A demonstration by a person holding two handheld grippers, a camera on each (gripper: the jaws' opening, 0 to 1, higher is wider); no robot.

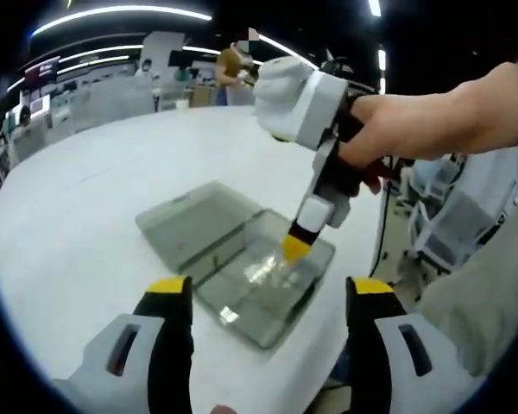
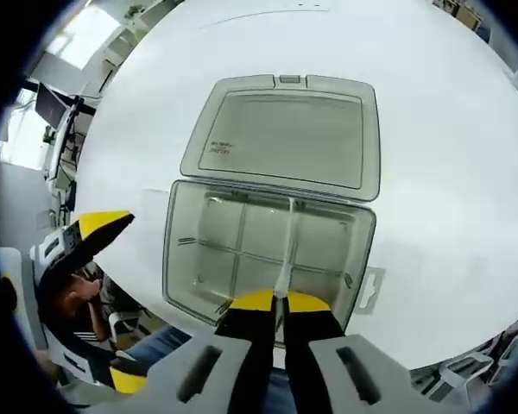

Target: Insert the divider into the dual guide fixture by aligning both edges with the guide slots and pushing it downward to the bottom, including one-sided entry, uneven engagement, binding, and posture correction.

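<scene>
The right gripper (image 2: 279, 304) has its yellow-tipped jaws pressed together on the near end of the clear divider (image 2: 287, 250), which stands on edge down the middle of the open compartment box (image 2: 183, 259) on the white table (image 2: 440, 129). The box's lid (image 2: 285, 142) lies flat beyond it. To do this step well, I would keep the strip upright, check that its far end sits in the slot at the hinge-side wall as well as the near one, and press straight down with an even load; if one end leads, ease off and level it rather than forcing (whether both ends are seated is too fine to tell here). In the left gripper view the right gripper (image 1: 295, 247) comes down steeply into the box (image 1: 181, 226), a hand (image 1: 432, 121) wrapped round its grip from the right. The left gripper (image 1: 268, 297) hovers short of the box, jaws spread wide and empty.
</scene>
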